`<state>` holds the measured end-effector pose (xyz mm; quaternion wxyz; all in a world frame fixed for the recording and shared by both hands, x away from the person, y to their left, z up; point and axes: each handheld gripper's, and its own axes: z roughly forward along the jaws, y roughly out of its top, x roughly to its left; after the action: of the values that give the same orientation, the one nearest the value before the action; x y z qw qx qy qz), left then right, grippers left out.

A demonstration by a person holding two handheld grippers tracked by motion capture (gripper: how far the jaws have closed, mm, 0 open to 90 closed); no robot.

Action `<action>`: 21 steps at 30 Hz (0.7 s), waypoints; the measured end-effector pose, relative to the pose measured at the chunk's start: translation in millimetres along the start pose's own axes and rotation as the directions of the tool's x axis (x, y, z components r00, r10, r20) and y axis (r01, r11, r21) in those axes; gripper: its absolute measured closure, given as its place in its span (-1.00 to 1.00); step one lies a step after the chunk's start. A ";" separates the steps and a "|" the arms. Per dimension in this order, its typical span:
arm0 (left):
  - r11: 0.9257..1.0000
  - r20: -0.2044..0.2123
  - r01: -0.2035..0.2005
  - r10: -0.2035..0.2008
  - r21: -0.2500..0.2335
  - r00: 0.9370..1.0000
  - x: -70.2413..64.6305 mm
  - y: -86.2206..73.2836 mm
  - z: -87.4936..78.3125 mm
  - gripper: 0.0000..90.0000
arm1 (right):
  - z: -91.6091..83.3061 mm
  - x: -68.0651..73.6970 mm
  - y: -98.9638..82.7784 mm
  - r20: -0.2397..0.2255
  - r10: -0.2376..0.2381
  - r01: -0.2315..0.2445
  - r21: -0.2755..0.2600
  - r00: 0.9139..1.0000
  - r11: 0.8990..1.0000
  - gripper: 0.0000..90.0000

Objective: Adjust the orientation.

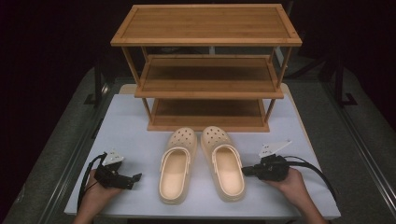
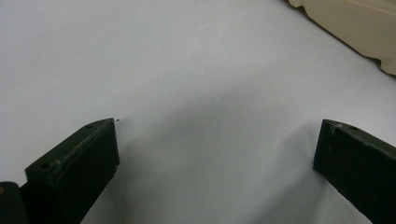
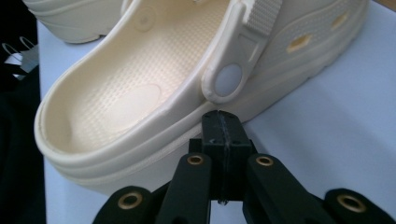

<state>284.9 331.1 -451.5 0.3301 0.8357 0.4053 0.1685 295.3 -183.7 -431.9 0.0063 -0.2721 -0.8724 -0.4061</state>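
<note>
On the white bench (image 1: pixel 140 140) we list two cream clogs (image 1: pixel 202 163) side by side at centre, a three-tier wooden rack (image 1: pixel 208 65) at 12 o'clock, the left gripper (image 1: pixel 135 178) at 8 o'clock with fingers released, and the right gripper (image 1: pixel 246 171) at 4 o'clock, fingers clenched empty beside the right clog (image 3: pixel 154 88).

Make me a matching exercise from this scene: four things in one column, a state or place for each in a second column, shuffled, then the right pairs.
Things:
1. left gripper
2. right gripper
3. pair of clogs
4. wooden rack

States or places:
A. stands at the far side of the table, all three shelves bare
B. jaws wide apart over bare white tabletop
C. jaws pressed together, tips by the side of a clog
D. lies side by side between the two grippers, toes toward the rack

Pairs: 1-B, 2-C, 3-D, 4-A
</note>
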 end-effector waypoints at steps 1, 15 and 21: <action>1.000 0.000 0.000 0.000 0.000 1.000 0.0 0.0 0.0 -1.00 | 0.0 0.0 0.0 0.000 0.000 0.000 0.000 1.000 1.000 0.99; 1.000 0.000 0.000 0.000 0.000 1.000 0.0 0.0 0.0 -1.00 | 8.8 11.5 6.5 -0.033 -0.036 0.037 0.015 0.999 0.999 0.99; 1.000 0.000 0.000 0.000 0.000 1.000 -0.1 0.0 0.0 -1.00 | 12.6 14.7 8.4 -0.046 -0.049 0.050 0.020 0.998 0.999 0.99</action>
<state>284.8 331.1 -451.5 0.3300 0.8357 0.4054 0.1686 289.5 -163.5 -431.0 0.0190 -0.2408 -0.8828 -0.4030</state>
